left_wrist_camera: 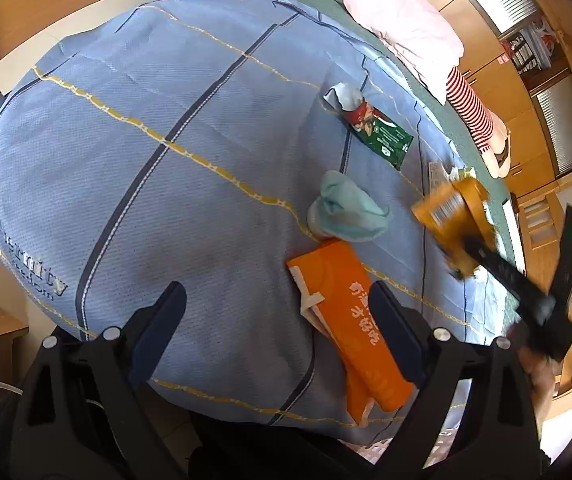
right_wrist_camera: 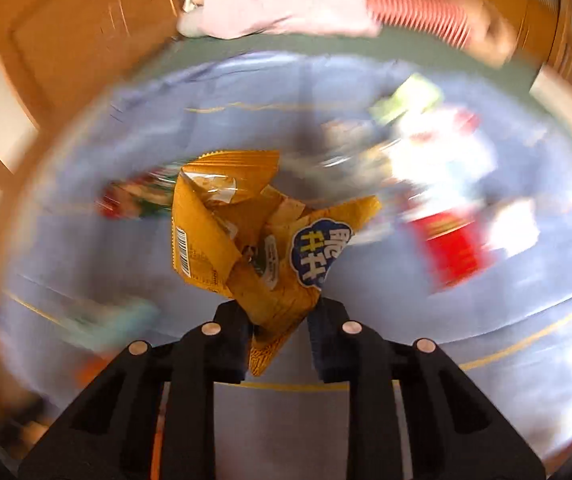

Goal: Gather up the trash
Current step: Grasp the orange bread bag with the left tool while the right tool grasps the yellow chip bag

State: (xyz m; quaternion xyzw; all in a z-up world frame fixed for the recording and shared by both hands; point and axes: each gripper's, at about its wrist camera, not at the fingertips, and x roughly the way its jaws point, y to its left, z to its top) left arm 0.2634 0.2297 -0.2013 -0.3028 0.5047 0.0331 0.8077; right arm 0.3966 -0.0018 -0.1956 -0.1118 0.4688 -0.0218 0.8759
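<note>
The right gripper [right_wrist_camera: 280,326] clamps a crumpled yellow snack wrapper [right_wrist_camera: 254,236] above the blue bedspread [left_wrist_camera: 146,140]; the left gripper [left_wrist_camera: 278,300], jaws apart, hangs near an orange packet [left_wrist_camera: 349,320]. A firm pinch should prevent dropping.

yellow wrapper [right_wrist_camera: 246,232] | crumpled, pinched aloft | orange packet [left_wrist_camera: 349,320] | flat, seemingly torn

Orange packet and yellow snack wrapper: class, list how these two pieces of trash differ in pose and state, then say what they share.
The orange packet lies flat on the blue bedcover; the yellow snack wrapper is lifted, clamped in the right tool. The packet looks smooth and long; the wrapper is crumpled. The packet sits by the open left tool, ungripped. Both are warm-coloured printed packaging.
</note>
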